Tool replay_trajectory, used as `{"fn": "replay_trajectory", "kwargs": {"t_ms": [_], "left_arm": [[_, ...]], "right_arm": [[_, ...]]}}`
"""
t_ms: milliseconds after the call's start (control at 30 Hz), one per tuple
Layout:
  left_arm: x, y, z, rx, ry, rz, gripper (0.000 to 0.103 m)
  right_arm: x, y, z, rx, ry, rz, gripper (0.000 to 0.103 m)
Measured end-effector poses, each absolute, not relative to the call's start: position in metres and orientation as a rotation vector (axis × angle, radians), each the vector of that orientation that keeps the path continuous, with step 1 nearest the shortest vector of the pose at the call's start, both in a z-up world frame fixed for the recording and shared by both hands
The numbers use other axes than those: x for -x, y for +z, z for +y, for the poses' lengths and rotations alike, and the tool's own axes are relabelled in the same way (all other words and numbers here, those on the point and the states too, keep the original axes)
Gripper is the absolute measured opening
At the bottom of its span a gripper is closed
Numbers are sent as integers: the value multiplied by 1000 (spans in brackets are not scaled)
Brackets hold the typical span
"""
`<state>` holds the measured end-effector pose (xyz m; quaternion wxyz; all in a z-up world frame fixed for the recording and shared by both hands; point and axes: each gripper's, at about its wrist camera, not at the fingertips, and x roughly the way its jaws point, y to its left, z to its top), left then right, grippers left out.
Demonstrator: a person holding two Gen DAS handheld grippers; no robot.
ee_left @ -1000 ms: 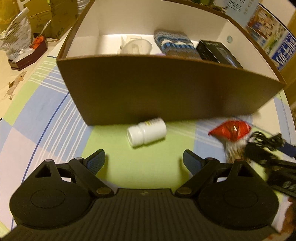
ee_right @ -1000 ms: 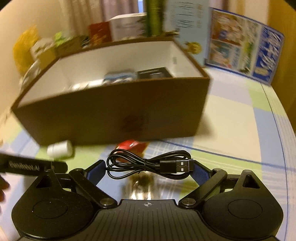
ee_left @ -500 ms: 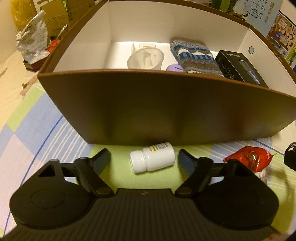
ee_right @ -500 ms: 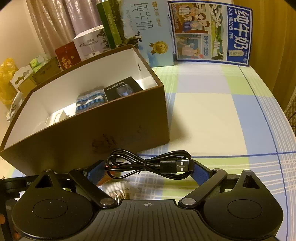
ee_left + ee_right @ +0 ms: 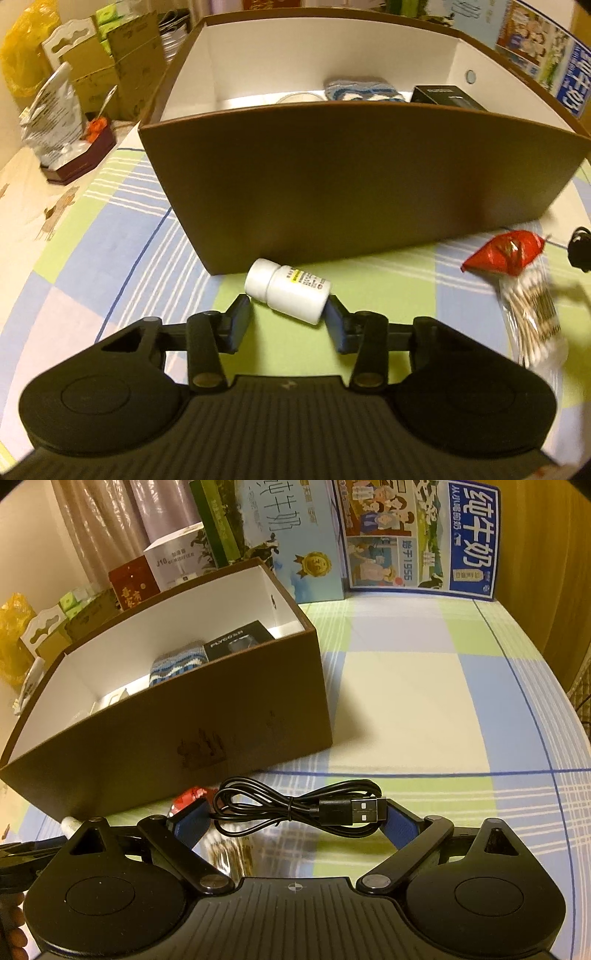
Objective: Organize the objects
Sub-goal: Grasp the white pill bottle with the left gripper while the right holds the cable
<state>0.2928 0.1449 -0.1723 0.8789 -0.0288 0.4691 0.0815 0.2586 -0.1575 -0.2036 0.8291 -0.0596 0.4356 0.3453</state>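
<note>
Since half a second ago: left gripper (image 5: 288, 319) narrowed around the white pill bottle (image 5: 290, 291), fingers now at both ends of it, apparently touching; not yet clearly clamped. Right gripper (image 5: 291, 821) unchanged, clamped on the coiled USB cable (image 5: 295, 806).

Landmark: brown box (image 5: 351, 184), open-topped, on the checked tablecloth (image 5: 110, 236).

- Inside box: striped knit item (image 5: 177, 666), black carton (image 5: 238, 642), something pale beside them (identity unclear). Judged already sorted.
- Just in front of box's near wall: pill bottle, lying on its side.
- In front of box, toward its right corner: red wrapper (image 5: 506, 251); packet of cotton swabs (image 5: 535, 317) just beyond it.
- Cable: held clear of the cloth, in front of box.

Remaining, by estimate: bottle, cable, wrapper, swabs. Roughly halfway.
</note>
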Motion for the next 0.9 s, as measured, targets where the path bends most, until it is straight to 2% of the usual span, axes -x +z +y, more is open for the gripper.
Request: {"fn": "replay_trajectory", "kwargs": {"t_ms": [33, 100, 267, 333, 433, 533, 900], "left_arm": [[-292, -172, 145, 48, 150, 979, 43], [-292, -171, 144, 18, 132, 970, 65], [-293, -166, 140, -93, 82, 919, 71], [-297, -169, 140, -105, 54, 927, 70], [-302, -173, 139, -133, 14, 934, 60], [-303, -175, 140, -107, -12, 951, 43], [-294, -168, 140, -31, -14, 982, 42]], "right_arm": [[-258, -204, -158, 128, 732, 925, 94], [-258, -203, -159, 132, 735, 925, 94], [-257, -201, -161, 130, 733, 919, 94], [-257, -201, -162, 128, 730, 920, 94], [-257, -200, -163, 127, 729, 919, 94], [-256, -199, -164, 133, 727, 919, 94], [-252, -194, -166, 137, 732, 914, 94]]}}
